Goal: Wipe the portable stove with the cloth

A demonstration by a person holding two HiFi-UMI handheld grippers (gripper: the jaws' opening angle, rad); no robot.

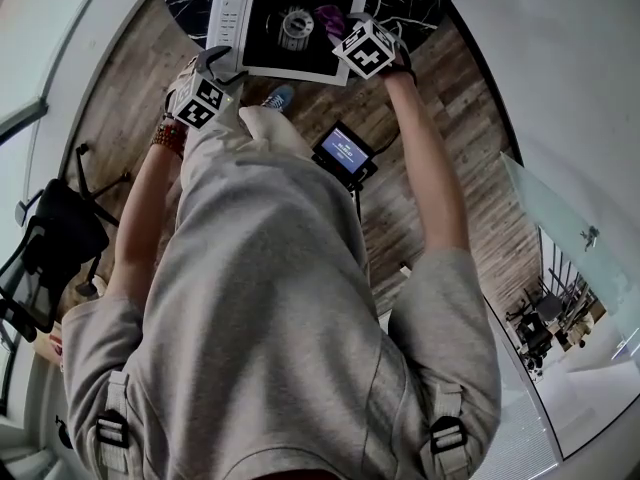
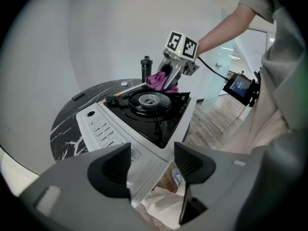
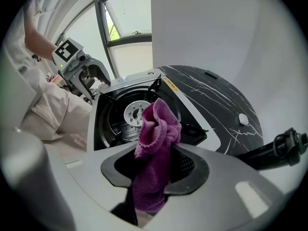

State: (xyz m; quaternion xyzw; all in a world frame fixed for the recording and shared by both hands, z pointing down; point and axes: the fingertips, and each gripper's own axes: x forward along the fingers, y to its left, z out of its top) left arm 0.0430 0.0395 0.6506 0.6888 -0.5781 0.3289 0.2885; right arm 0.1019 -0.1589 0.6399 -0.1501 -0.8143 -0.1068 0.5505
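Stove (image 1: 228, 20) sits at the near edge of the table (image 3: 216, 100), its near corner reaching past that edge toward you.

Right gripper (image 1: 336, 24): jaws narrowed onto the purple cloth (image 3: 156, 129), clamped mid-fold, with a bunched end standing out ahead of the pads. It hangs over the stove's black top, just beside the burner (image 3: 134, 112). Whether the cloth touches the surface I cannot tell from these views.

Left gripper (image 2: 151, 165): jaws wide, nothing gripped. The stove's near corner lies between them, and the pads do not appear to press on it.

Step in hand, as I judge it, is wiping the top.

- Lower the bunched end until it flattens on the black top.
- Sweep around the burner and its supports, not across them, so the cloth does not snag.
- Consider closing the left jaws on that corner first. The stove may slide toward the table's edge under the wipe.
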